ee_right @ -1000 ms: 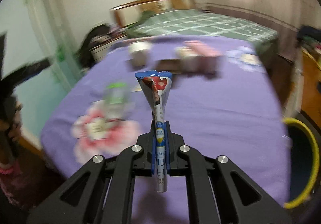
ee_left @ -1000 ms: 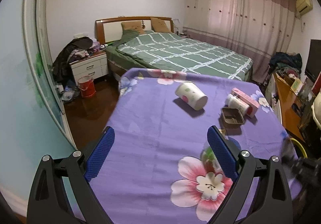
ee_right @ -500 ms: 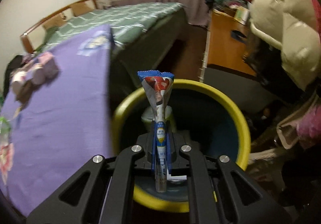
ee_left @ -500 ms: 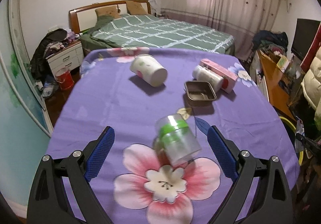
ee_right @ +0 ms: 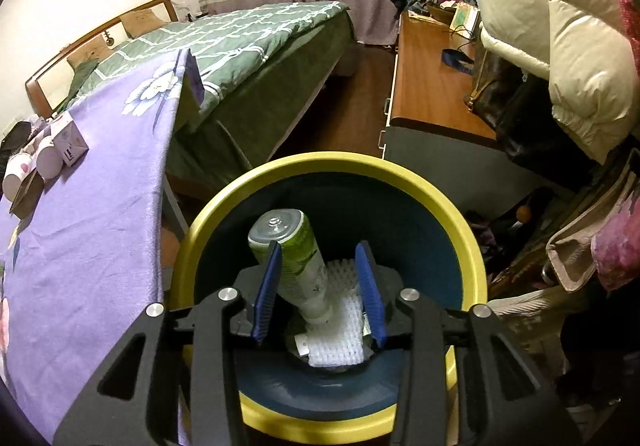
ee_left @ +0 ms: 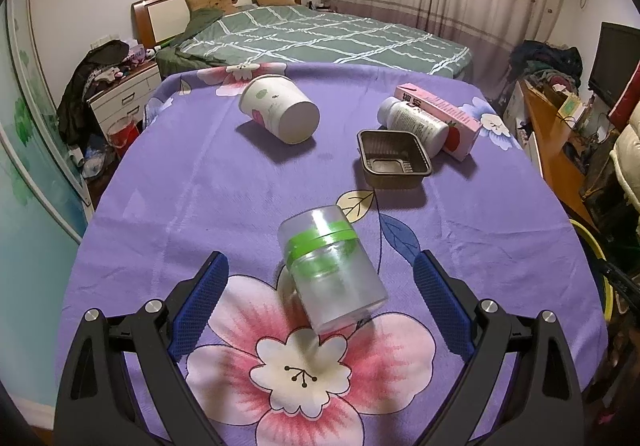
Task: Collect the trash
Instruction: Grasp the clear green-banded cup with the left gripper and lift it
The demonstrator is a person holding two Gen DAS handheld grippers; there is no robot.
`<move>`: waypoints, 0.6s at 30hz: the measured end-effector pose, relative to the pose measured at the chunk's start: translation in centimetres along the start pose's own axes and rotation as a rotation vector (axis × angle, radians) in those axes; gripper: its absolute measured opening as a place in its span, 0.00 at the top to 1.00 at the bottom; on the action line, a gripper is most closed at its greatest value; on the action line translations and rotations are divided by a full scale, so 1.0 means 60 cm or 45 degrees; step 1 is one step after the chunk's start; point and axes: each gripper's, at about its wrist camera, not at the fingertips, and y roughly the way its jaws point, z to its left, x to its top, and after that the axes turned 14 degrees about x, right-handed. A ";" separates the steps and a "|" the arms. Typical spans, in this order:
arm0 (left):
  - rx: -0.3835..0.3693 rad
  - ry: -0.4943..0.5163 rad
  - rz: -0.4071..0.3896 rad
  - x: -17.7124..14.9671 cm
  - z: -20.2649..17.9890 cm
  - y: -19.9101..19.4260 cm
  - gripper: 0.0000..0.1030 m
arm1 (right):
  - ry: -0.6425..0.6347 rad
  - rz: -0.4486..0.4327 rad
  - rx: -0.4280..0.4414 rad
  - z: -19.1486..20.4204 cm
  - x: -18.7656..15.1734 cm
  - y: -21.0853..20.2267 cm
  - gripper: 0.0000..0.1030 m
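Fingers, left: the left gripper (ee_left: 320,286) is spread wide, its blue pads either side of the jar (ee_left: 332,270), neither pad touching it.
Fingers, right: the right gripper (ee_right: 320,296) is parted and holds nothing, hanging over the mouth of the bin (ee_right: 332,174).
Jar: clear plastic with a green band, lying tilted on its side on the big pink flower of the purple cloth (ee_left: 200,174), between the left pads.
Cup: the white paper cup (ee_left: 280,108) lies on its side farther back on the cloth, base toward the camera.
Tray: the small brown tray (ee_left: 394,158) sits upright, right of the cup and beyond the jar.
White bottle: the bottle (ee_left: 414,120) lies on its side just behind the tray, against the pink box (ee_left: 440,118).
Bin: yellow rim, dark blue inside, standing on the floor just beside the cloth's edge (ee_right: 100,206).
Bin contents: a green-labelled bottle (ee_right: 296,258) leans upside down with its base up; white foam netting (ee_right: 340,322) lies at the bottom. A scrap beside the netting is too hidden to name.
Around: a bed (ee_left: 320,34) with a green checked cover stands behind the table; a wooden desk (ee_right: 428,86) and a cream jacket (ee_right: 560,26) are right of the bin.
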 end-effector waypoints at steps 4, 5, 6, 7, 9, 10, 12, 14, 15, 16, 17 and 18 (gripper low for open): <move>0.007 0.000 0.016 0.002 -0.009 0.012 0.10 | -0.001 -0.005 0.007 0.002 0.000 -0.004 0.63; 0.011 0.000 0.023 0.002 -0.011 0.017 0.10 | -0.002 -0.006 0.008 0.003 0.001 -0.005 0.63; 0.016 0.001 0.028 0.001 -0.013 0.022 0.10 | -0.002 -0.007 0.010 0.003 0.001 -0.006 0.63; 0.022 0.001 0.035 0.001 -0.015 0.027 0.10 | -0.002 -0.009 0.011 0.003 0.002 -0.007 0.63; 0.043 0.001 0.051 0.001 -0.021 0.041 0.10 | -0.002 -0.013 0.014 0.003 0.002 -0.009 0.63; 0.049 0.001 0.059 0.001 -0.022 0.047 0.10 | -0.002 -0.014 0.016 0.004 0.002 -0.010 0.63; 0.058 0.003 0.076 0.000 -0.025 0.059 0.11 | -0.003 -0.014 0.021 0.004 0.001 -0.010 0.63; 0.065 -0.001 0.083 0.000 -0.026 0.068 0.12 | -0.006 -0.012 0.025 0.004 0.000 -0.010 0.63; 0.067 -0.001 0.089 -0.001 -0.027 0.073 0.18 | -0.006 -0.012 0.027 0.003 0.000 -0.010 0.63; 0.068 -0.002 0.097 -0.001 -0.027 0.077 0.21 | -0.004 -0.012 0.031 0.002 -0.001 -0.010 0.63; 0.063 -0.006 0.108 -0.001 -0.026 0.083 0.25 | -0.004 -0.012 0.030 0.003 -0.001 -0.010 0.63; 0.062 -0.009 0.111 -0.001 -0.025 0.085 0.28 | -0.004 -0.012 0.029 0.003 -0.001 -0.010 0.63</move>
